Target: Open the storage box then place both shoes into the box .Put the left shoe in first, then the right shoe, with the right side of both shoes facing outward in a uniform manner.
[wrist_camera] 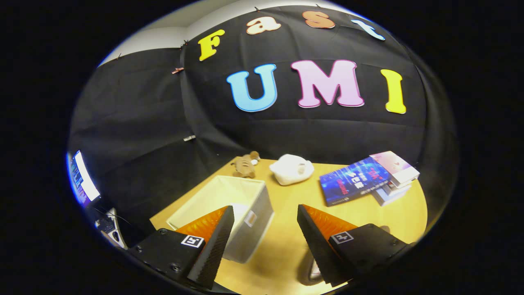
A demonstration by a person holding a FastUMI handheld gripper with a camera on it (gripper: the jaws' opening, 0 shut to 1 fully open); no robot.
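Just ahead at eleven o'clock of the gripper point(265, 229) sits the box point(229, 205), pale fabric, square-walled, top open, on the wooden table point(282, 246). Fingers are spread wide, gripping nothing. Something dark shows low between them at five o'clock; I can't tell whether it's a shoe. Best to approach low and pinch a firm edge. Beyond: plush toy point(245, 164), soft white lump point(291, 169), glossy books point(368, 178).

We see our tongs point(265, 229) as two wedge-shaped ribbed fingers on black screwed mounts, each bearing a small square black-and-white marker.
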